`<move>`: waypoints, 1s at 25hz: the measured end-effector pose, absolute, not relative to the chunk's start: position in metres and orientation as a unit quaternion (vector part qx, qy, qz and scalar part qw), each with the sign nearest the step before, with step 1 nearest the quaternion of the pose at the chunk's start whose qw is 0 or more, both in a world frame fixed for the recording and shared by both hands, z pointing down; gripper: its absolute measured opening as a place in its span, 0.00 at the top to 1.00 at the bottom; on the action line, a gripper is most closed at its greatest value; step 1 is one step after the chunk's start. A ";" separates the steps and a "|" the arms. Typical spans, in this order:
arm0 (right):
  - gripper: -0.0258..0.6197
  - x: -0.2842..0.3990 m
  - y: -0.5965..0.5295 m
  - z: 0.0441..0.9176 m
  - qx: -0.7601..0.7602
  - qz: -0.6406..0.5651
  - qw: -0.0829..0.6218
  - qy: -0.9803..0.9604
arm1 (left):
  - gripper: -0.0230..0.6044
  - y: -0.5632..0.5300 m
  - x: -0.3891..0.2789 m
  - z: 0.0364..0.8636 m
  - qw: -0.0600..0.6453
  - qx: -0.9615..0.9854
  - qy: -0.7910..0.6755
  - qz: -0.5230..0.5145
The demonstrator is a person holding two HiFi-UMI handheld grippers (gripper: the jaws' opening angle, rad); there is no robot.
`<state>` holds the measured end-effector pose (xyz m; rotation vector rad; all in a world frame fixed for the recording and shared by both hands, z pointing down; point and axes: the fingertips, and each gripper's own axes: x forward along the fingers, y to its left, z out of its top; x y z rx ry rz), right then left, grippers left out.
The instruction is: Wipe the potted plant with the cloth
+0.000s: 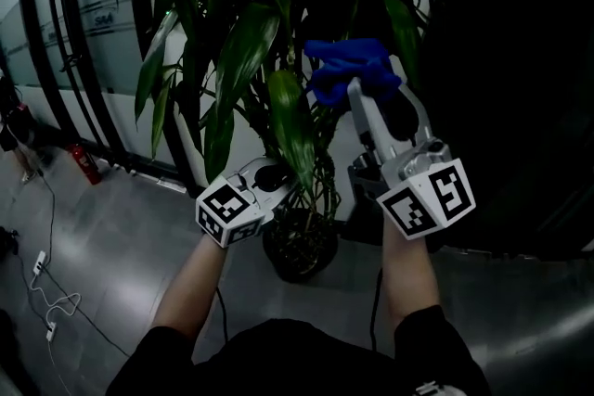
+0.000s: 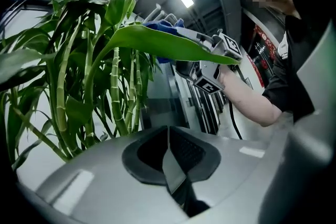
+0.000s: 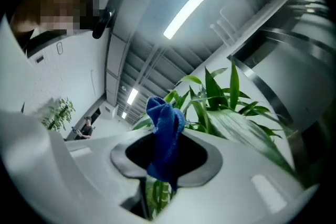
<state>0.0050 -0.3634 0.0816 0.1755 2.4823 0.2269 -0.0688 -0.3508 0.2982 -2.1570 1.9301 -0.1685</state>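
**A:** Where was the cloth at that point?

**B:** It was bunched in the right gripper [image 1: 358, 94], whose jaws were clamped tight on it. The blue cloth [image 1: 345, 68] sat high in the foliage of the potted plant [image 1: 243, 42], by the upper part of one long leaf [image 1: 290, 125]. I couldn't tell whether it actually pressed on that leaf.

**A:** And the other tool?

**B:** The left gripper [image 1: 284, 185] was all but closed. It was pinching what looked like that same leaf's tip, low down above the pot [image 1: 299, 248].

**A:** So how should the wipe have gone?

**B:** As I judged it, hold the tip gently taut so the blade lay flat, and set the cloth on its top face. Then draw the cloth along the leaf toward the pinched end with light pressure. Too hard a pull risked tearing the leaf or bending its stem
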 end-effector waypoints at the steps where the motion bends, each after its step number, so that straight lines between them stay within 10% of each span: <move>1: 0.79 0.001 -0.355 0.077 0.082 0.088 0.318 0.941 | 0.93 -0.352 -0.068 0.296 0.121 -0.740 0.660 -0.055; 25: 0.79 -0.051 -0.324 0.147 0.131 0.096 0.208 0.965 | 0.93 -0.361 -0.048 0.294 0.163 -0.740 0.641 -0.121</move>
